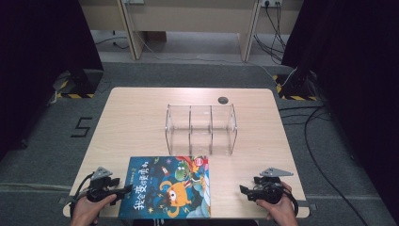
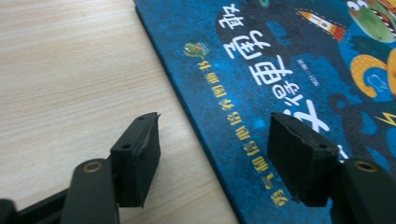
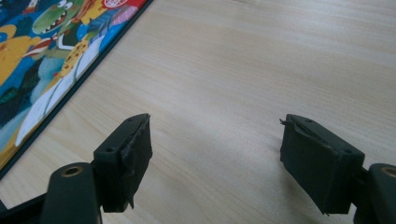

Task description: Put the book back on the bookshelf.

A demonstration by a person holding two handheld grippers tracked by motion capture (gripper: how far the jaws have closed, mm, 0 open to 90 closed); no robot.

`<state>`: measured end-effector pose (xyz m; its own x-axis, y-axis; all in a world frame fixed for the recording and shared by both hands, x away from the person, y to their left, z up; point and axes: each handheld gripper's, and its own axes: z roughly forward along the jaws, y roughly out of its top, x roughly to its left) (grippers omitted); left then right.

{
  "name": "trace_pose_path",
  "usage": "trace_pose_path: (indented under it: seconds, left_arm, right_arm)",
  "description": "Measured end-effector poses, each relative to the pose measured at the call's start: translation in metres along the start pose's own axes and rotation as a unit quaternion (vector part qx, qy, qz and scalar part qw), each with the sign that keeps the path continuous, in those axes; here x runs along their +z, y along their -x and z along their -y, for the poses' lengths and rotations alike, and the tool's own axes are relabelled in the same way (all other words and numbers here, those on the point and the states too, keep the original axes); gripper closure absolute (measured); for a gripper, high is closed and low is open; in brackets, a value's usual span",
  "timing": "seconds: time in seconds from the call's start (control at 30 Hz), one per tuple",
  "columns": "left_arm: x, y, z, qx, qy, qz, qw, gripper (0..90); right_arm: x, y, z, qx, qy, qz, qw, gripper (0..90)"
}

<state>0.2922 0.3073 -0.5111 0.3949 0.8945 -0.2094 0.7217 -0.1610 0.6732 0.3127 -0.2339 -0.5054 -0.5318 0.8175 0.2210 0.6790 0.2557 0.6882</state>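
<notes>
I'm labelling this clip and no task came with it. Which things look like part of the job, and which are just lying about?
Likely the job:
picture book, flat on the table
clear divided rack
left gripper and right gripper, both open

Lying about:
floor cables
dark round spot on the table

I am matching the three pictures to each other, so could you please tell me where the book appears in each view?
High view: the book lies at the table's near edge, left of centre.
Left gripper view: the book fills the right half; the left tool straddles its edge.
Right gripper view: the book is in the upper left corner.
Shared landmark: its dark blue edge against the table.
</notes>
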Motion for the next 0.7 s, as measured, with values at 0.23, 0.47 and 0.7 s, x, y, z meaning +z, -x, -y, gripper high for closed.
trace_pose_path:
  seconds: [0.23, 0.47, 0.7]
  left_arm:
    - [0.001, 0.003, 0.001, 0.003, 0.001, 0.023, 0.9997, 39.4]
    - [0.003, 0.007, 0.000, 0.011, -0.004, 0.030, 0.9995, 40.3]
    - [0.008, 0.022, -0.003, 0.036, -0.013, 0.040, 0.9985, 43.8]
  right_arm:
    - [0.002, -0.002, 0.000, 0.012, 0.000, -0.013, 0.9998, 25.4]
    - [0.004, -0.003, -0.001, 0.023, 0.001, -0.023, 0.9995, 25.4]
    - [0.007, -0.006, -0.001, 0.015, -0.003, -0.040, 0.9991, 25.4]
